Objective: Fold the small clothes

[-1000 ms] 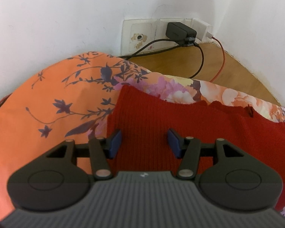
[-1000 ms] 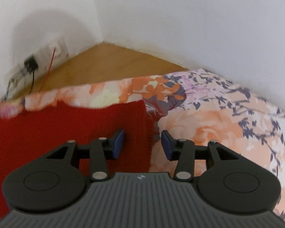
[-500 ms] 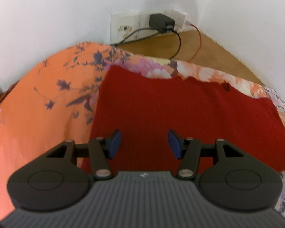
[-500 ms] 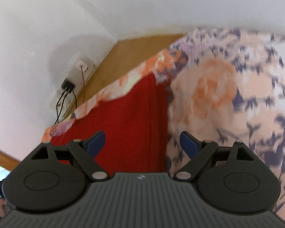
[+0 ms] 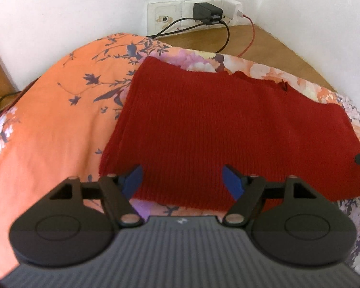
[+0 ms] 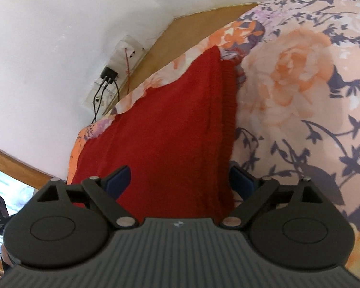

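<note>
Sweater (image 5: 223, 129) spread flat on flowered sheet (image 5: 50, 124), ready for folding.
Left gripper (image 5: 182, 180) and right gripper (image 6: 180, 180) hover at six o'clock, jaws wide, empty, probably lining up a grab.

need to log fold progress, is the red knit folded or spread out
Folded: the red knit garment lies as a compact rectangle with a doubled layer along one edge.
</note>
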`<state>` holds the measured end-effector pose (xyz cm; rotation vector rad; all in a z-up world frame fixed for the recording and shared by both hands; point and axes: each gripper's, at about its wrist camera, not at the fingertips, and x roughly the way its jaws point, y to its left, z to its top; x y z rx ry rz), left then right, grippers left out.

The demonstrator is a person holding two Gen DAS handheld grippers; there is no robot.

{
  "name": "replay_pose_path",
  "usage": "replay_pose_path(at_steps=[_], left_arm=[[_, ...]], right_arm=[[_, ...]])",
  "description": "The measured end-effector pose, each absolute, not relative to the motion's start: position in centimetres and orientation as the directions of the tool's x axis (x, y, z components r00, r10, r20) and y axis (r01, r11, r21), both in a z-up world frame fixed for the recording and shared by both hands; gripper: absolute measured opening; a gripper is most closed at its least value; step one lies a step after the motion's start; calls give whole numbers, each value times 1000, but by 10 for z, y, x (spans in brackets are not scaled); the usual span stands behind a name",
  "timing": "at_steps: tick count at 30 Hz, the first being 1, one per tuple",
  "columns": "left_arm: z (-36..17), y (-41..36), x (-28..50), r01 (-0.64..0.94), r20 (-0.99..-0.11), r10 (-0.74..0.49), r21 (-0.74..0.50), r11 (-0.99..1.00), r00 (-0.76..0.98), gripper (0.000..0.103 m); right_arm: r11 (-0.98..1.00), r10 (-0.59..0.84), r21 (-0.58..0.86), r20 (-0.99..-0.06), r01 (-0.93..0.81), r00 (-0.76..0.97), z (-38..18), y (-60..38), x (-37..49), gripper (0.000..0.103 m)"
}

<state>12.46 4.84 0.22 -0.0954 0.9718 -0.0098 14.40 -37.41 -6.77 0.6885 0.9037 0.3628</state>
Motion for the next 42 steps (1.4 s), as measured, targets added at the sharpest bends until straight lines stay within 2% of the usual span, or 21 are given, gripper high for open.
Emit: replay_pose_path(at_steps=[8, 11, 14, 16, 19, 23, 30, 36, 42], left_arm=[[-1, 40, 114, -61, -833, -17, -61, 996, 553, 75], [-1, 40, 110, -67, -831, 1, -44, 997, 557, 75], [0, 44, 108, -70, -831, 14, -30, 997, 557, 75], [2, 47, 108, -69, -832, 13, -30, 997, 554, 75], [5, 51, 109, -52, -829, 10, -23, 998, 559, 75], [8, 58, 111, -21, -826, 6, -7, 1000, 563, 75], [13, 77, 112, 11, -818, -27, -25, 1000, 574, 75], [17, 96, 112, 26, -809, -46, -37, 999, 586, 75], [21, 116, 113, 53, -798, -60, -35, 998, 600, 75]], right_arm=[[684, 595, 730, -542, -19, 594, -76, -368, 154, 95], [665, 598, 746, -525, -10, 606, -78, -370, 153, 91], [646, 583, 763, -513, 23, 630, -82, -378, 148, 74], [637, 572, 769, -509, 42, 644, -84, -383, 143, 56], [639, 558, 769, -496, 37, 666, -80, -384, 138, 42], [623, 544, 782, -445, 13, 711, -65, -378, 132, 38], [654, 523, 756, -420, -33, 742, -24, -349, 131, 35], [627, 557, 774, -370, -85, 743, 7, -320, 130, 33], [654, 570, 745, -371, -132, 733, 39, -280, 133, 31]])
